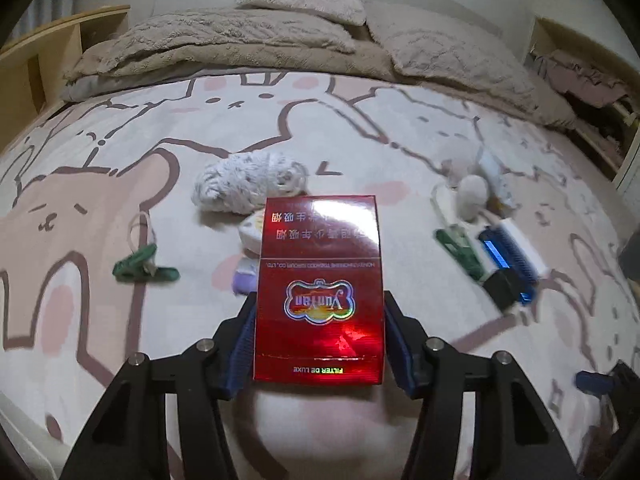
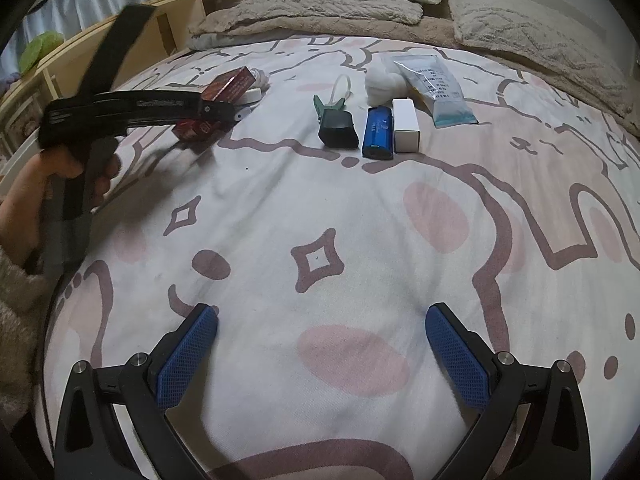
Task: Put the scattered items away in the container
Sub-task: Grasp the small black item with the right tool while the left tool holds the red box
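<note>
My left gripper is shut on a red cigarette pack, with a blue pad pressed on each long side. The pack sits just above the bedspread. In the right wrist view the same gripper, held by a hand, is at the far left with the red pack in it. My right gripper stands open low over the bedspread with nothing between its fingers. Scattered items lie in a row ahead of it: a black case, a blue box and a white box.
A green clothes peg, a fluffy white bundle and a small purple item lie near the pack. Another green peg, a white fluffy ball and a plastic sachet lie further back. Folded blankets and pillows are at the head.
</note>
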